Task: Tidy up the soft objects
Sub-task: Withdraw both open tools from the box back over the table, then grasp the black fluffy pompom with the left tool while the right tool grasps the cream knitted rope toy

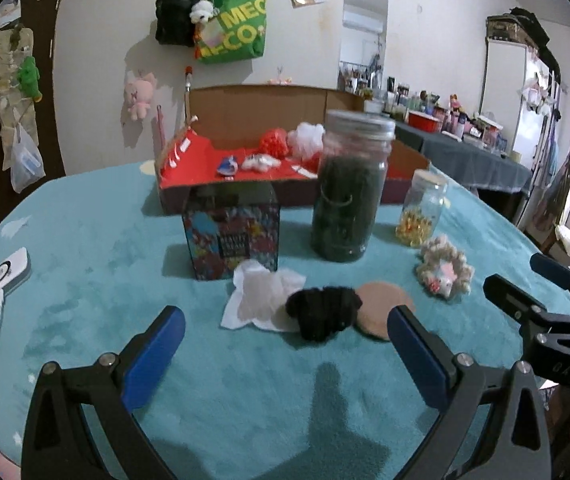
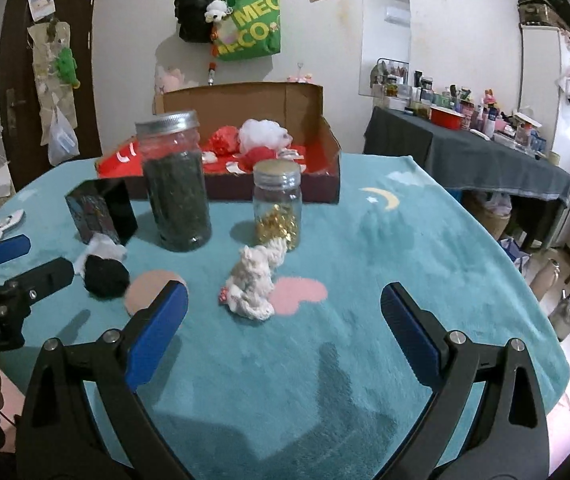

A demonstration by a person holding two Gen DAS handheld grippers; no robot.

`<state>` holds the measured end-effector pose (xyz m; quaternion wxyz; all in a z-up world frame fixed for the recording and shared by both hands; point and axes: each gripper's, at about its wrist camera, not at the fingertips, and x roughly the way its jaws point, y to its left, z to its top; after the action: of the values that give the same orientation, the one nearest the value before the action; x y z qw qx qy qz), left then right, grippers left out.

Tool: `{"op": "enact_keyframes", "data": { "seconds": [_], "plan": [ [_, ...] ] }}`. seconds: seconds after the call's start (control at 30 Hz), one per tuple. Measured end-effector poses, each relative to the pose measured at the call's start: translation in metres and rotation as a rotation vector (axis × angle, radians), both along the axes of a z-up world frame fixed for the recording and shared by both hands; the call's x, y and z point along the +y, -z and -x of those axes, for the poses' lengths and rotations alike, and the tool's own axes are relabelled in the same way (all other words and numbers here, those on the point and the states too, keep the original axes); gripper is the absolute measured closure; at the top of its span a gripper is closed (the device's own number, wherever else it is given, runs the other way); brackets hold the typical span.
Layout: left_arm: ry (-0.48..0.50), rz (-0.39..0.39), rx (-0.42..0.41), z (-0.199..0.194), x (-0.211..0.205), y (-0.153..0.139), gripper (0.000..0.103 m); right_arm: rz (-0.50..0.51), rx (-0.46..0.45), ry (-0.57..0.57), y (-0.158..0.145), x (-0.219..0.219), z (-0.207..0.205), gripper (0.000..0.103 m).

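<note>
Four soft bits sat loose on the teal-covered desk (image 1: 105, 264), so I hovered both grippers with jaws apart: left gripper (image 1: 285, 330) lined up on the fluffy black scrunchie (image 1: 323, 312), right gripper (image 2: 285, 304) facing the cream knitted scrunchie (image 2: 251, 284), cardboard box with red lining (image 2: 331, 148) waiting behind.

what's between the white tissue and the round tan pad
A fuzzy black scrunchie lies between the crumpled white tissue and the round tan pad, overlapping both; the left wrist view shows it best.
</note>
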<state>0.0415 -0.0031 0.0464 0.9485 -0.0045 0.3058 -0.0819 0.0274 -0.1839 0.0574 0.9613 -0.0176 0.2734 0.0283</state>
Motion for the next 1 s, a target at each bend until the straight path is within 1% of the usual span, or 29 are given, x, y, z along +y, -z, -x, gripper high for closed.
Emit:
{"op": "enact_keyframes", "data": {
  "seconds": [0.2, 0.33, 0.43, 0.53, 0.63, 0.7, 0.77, 0.8, 0.87, 0.9, 0.93, 0.97, 1.0],
  "plan": [
    [-0.001, 0.008, 0.023, -0.007, 0.004, 0.001, 0.000, -0.004, 0.028, -0.006, 0.006, -0.003, -0.007, 0.004],
    [0.014, 0.009, 0.046, -0.015, 0.003, 0.000, 0.000, -0.011, 0.054, -0.017, 0.006, -0.005, -0.016, 0.004],
    [0.026, 0.003, 0.064, -0.022, 0.003, 0.000, 0.004, -0.017, 0.078, -0.030, 0.006, -0.006, -0.025, 0.004],
    [0.057, 0.000, 0.103, -0.030, 0.002, 0.002, 0.013, -0.011, 0.099, -0.045, 0.006, -0.007, -0.036, 0.004],
    [0.096, 0.009, 0.141, -0.036, 0.002, 0.006, 0.019, 0.002, 0.120, -0.078, 0.004, -0.003, -0.046, 0.004],
    [0.127, 0.006, 0.167, -0.040, 0.000, 0.009, 0.027, 0.017, 0.138, -0.102, 0.004, 0.000, -0.055, 0.004],
    [0.157, 0.003, 0.188, -0.041, -0.002, 0.013, 0.039, 0.033, 0.154, -0.121, 0.005, 0.005, -0.062, 0.004],
    [0.175, 0.005, 0.194, -0.041, -0.003, 0.014, 0.042, 0.041, 0.168, -0.130, 0.007, 0.008, -0.066, 0.004],
    [0.212, 0.014, 0.203, -0.041, -0.005, 0.016, 0.061, 0.030, 0.208, -0.160, 0.011, 0.011, -0.074, 0.005],
    [0.236, 0.019, 0.211, -0.041, -0.006, 0.016, 0.065, 0.025, 0.222, -0.168, 0.013, 0.012, -0.077, 0.010],
    [0.247, 0.022, 0.214, -0.041, -0.008, 0.016, 0.070, 0.023, 0.235, -0.174, 0.015, 0.013, -0.079, 0.027],
    [0.260, 0.029, 0.219, -0.041, -0.008, 0.015, 0.074, 0.019, 0.250, -0.183, 0.017, 0.014, -0.081, 0.040],
    [0.268, 0.038, 0.222, -0.041, -0.008, 0.014, 0.074, -0.007, 0.275, -0.207, 0.020, 0.014, -0.084, 0.065]
  ]
}}
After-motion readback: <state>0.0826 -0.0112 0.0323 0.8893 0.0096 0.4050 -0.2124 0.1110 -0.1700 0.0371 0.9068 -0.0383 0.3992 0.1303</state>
